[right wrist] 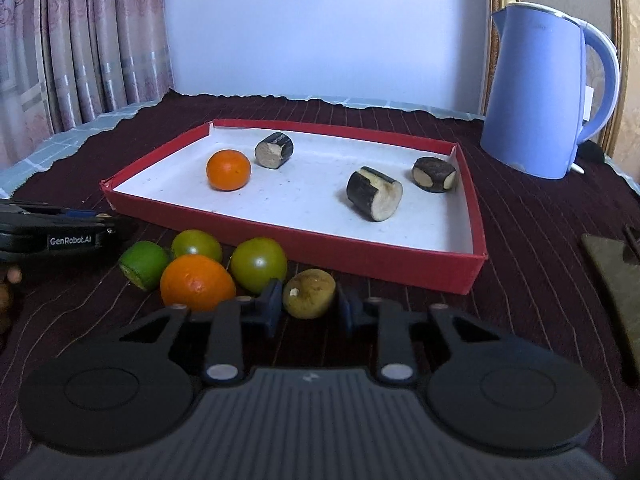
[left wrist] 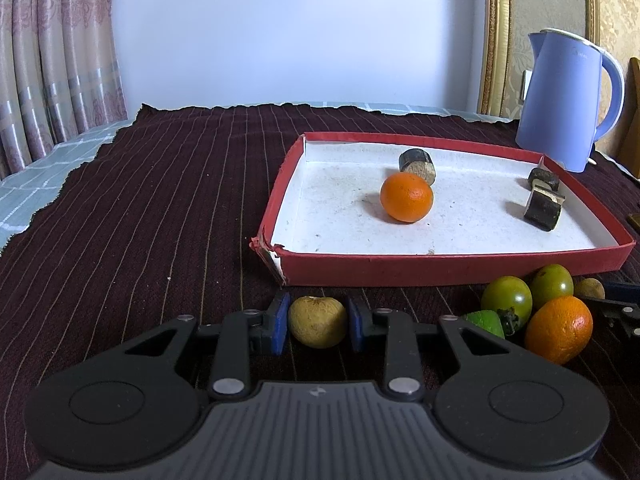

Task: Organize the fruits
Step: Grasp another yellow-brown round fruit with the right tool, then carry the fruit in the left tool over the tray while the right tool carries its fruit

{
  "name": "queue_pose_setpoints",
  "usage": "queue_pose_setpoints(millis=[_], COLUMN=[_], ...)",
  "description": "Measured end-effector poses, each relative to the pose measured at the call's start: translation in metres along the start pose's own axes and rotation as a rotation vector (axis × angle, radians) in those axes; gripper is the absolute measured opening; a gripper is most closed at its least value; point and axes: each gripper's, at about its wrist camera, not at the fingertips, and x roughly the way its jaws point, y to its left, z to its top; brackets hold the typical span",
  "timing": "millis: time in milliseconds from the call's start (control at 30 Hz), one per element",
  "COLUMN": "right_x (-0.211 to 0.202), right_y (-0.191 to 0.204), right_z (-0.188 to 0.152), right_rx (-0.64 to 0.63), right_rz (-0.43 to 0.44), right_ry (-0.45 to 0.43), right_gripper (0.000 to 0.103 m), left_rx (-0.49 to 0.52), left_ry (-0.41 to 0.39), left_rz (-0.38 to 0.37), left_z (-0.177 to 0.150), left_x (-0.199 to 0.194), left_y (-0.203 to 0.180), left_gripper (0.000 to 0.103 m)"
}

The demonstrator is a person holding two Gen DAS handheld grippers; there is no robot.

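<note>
Left wrist view: left gripper [left wrist: 318, 322] fingers straddle a yellowish fruit [left wrist: 317, 321], contact unclear; right gripper [right wrist: 308, 305] likewise brackets another. Squeeze gently, centred.

Green fruit [left wrist: 484, 320] partly behind hand-held gripper [left wrist: 318, 324]

Red tray [right wrist: 400, 268], white-lined, on table: one orange [right wrist: 228, 169] inside, far left. Before tray, clustered: second orange [right wrist: 196, 282], two green tomatoes [right wrist: 259, 265], cut lime [right wrist: 144, 264]. Two yellow-brown fruits [left wrist: 317, 321] lie apart, flanking cluster.
</note>
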Motion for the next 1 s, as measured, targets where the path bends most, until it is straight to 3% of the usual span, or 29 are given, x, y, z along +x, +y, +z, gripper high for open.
queue_pose_setpoints(millis=[500, 1000], right_x=[-0.017, -0.036], right_y=[0.003, 0.007], right_z=[-0.005, 0.003], right_rx=[-0.004, 0.044], right_rz=[-0.063, -0.082], right_ry=[-0.047, -0.138], right_gripper=[0.027, 0.028], left_rx=[-0.045, 0.018], left_ry=[-0.014, -0.082], left_rz=[-0.079, -0.106], left_z=[-0.005, 0.006], left_x=[-0.014, -0.041], left_y=[0.013, -0.023], left_gripper=[0.029, 0.030])
